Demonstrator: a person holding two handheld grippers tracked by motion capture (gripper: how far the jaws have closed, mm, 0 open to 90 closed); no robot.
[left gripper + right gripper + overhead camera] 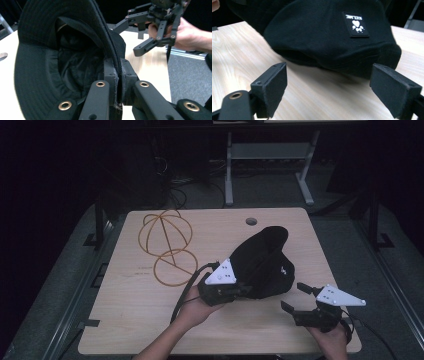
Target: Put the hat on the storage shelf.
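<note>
A black bucket hat [265,260] rests on the wooden table [140,305], right of centre. My left gripper [240,290] is shut on the hat's brim [113,57]; the left gripper view looks into the dark lining [72,65]. The hat's outer side carries a small paw-print label [355,24]. My right gripper [295,297] stands open just right of the hat, near the table's front edge, with nothing between its pads [274,87]. In the left gripper view that right gripper [136,35] shows open beyond the hat, in a hand.
An orange wire frame [166,245] of joined rings lies on the table's back left. A round cable hole [251,221] sits near the far edge. A grey desk frame [267,165] stands on the floor behind the table.
</note>
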